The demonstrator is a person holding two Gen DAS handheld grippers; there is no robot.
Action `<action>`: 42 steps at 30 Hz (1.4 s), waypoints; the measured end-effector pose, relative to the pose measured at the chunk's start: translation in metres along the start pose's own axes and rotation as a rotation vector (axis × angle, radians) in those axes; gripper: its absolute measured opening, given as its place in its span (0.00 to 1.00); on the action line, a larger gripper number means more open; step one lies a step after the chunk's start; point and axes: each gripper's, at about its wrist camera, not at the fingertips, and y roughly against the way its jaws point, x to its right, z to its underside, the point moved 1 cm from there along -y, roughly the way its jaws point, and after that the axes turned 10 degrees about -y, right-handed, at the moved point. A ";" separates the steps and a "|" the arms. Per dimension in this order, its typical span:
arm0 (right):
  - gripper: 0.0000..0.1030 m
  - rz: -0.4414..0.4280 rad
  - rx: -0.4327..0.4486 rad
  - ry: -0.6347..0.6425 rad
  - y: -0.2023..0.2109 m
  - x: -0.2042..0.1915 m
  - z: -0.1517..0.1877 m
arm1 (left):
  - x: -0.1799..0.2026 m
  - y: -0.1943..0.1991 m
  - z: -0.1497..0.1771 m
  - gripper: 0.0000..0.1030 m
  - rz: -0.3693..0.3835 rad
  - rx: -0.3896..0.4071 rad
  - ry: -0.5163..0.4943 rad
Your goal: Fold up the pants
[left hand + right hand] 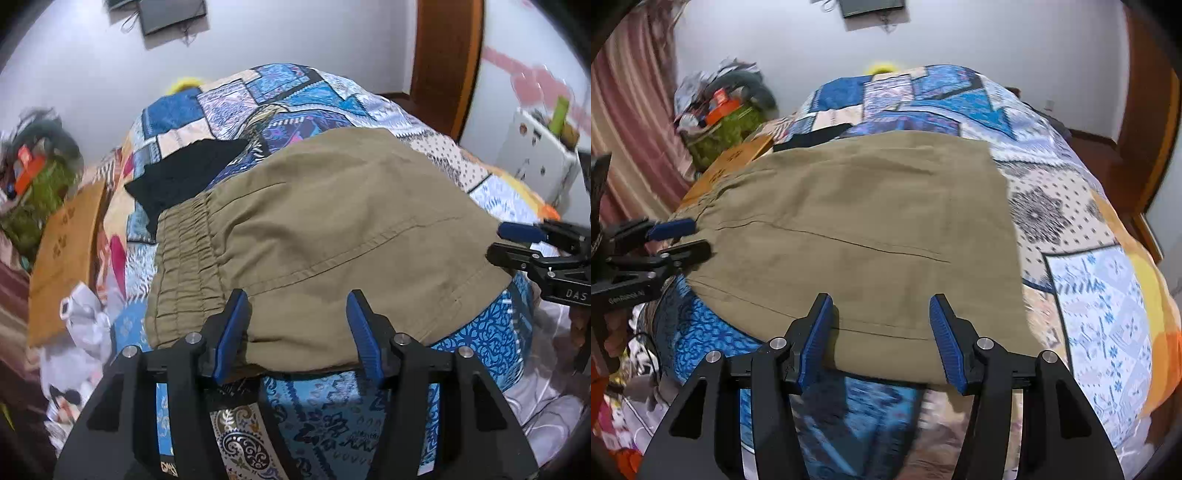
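Khaki pants lie folded flat on the patchwork bedspread, elastic waistband at the left. They also show in the right wrist view. My left gripper is open, its blue pads over the near edge of the pants by the waistband, holding nothing. My right gripper is open over the near edge of the pants further right, holding nothing. Each gripper shows in the other's view: the right one and the left one, both with jaws apart at the pants' edges.
A black garment lies on the bed behind the waistband. A cardboard box and a cluttered green basket stand left of the bed. A white box stands at the right, by a wooden door frame.
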 end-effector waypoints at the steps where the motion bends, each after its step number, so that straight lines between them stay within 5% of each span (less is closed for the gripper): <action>1: 0.49 0.002 -0.004 -0.023 0.001 0.008 0.001 | -0.003 0.002 0.001 0.54 -0.020 0.004 0.012; 4: 0.49 -0.006 -0.017 -0.114 0.006 0.032 0.004 | -0.016 0.007 0.004 0.55 -0.128 0.007 0.040; 6: 0.49 0.001 -0.019 -0.144 0.008 0.044 0.006 | -0.034 0.002 0.011 0.56 -0.117 -0.023 0.091; 10: 0.54 -0.022 -0.027 -0.206 0.011 0.056 0.012 | -0.060 -0.007 0.027 0.73 -0.042 -0.037 0.202; 15: 0.56 0.000 -0.041 -0.194 0.012 0.049 0.009 | -0.065 -0.009 0.026 0.75 -0.017 -0.039 0.225; 24: 0.58 0.024 0.053 -0.145 0.021 0.049 -0.042 | -0.109 0.004 -0.011 0.74 -0.031 0.005 0.265; 30: 0.58 0.032 0.082 -0.098 0.000 0.052 -0.087 | -0.148 -0.022 -0.040 0.74 -0.041 -0.025 0.305; 42: 0.59 0.061 -0.024 -0.084 -0.104 0.072 -0.166 | -0.156 -0.116 -0.060 0.78 0.178 -0.207 0.353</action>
